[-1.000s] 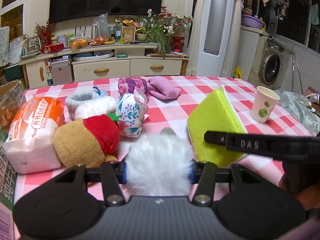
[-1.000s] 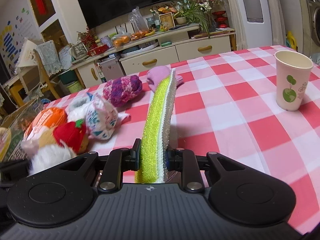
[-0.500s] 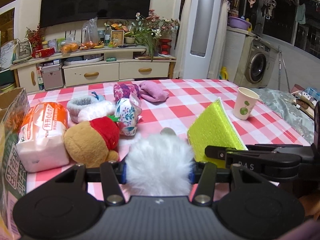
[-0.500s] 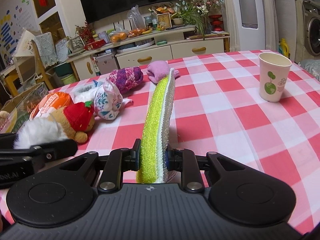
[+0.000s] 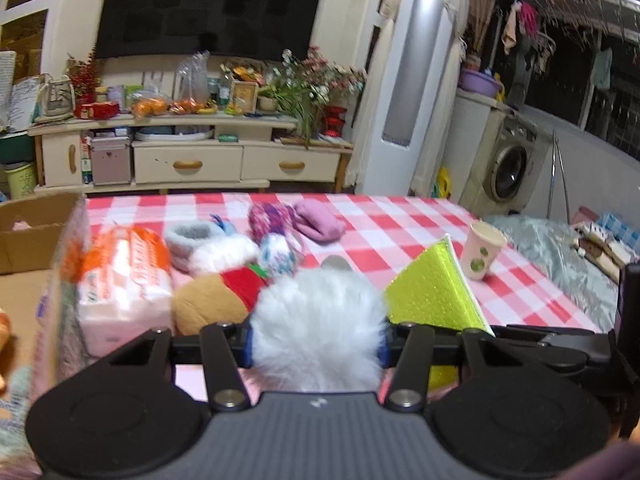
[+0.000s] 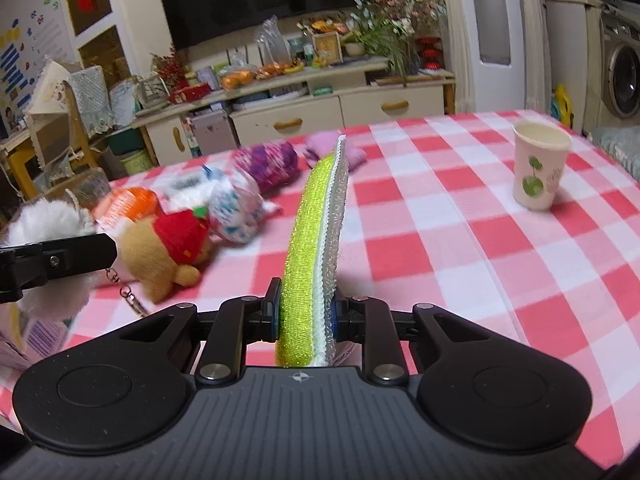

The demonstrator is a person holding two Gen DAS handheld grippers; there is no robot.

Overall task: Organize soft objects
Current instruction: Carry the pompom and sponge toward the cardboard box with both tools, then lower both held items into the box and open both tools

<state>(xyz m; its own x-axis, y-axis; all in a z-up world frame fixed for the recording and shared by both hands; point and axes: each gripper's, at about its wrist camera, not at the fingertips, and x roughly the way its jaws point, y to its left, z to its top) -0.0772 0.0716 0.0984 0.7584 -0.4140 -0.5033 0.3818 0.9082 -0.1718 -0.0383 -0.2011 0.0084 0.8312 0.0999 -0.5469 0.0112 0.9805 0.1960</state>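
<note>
My left gripper [image 5: 316,344] is shut on a white fluffy pom-pom [image 5: 316,320] and holds it above the checked table [image 5: 384,232]. My right gripper [image 6: 306,320] is shut on a yellow-green sponge [image 6: 314,240], held on edge and pointing away over the table. The sponge [image 5: 434,292] also shows at the right of the left wrist view. In the right wrist view the pom-pom [image 6: 44,216] hangs at the far left, a keychain clip dangling under it. On the table lie a bear plush with a red hat [image 5: 216,300], a floral pouch [image 5: 280,252], a fluffy slipper [image 5: 204,244], a purple knit piece [image 5: 268,216] and a pink cloth [image 5: 320,220].
An orange and white tissue pack [image 5: 124,276] lies at the table's left edge. An open cardboard box [image 5: 24,232] stands just left of it. A paper cup [image 6: 538,164] stands upright on the right side of the table. A cabinet and a television fill the far wall.
Both grippers have risen and drawn back from the table with their loads. The left one has swung left, so the cardboard box now shows. Both grips are unchanged.
</note>
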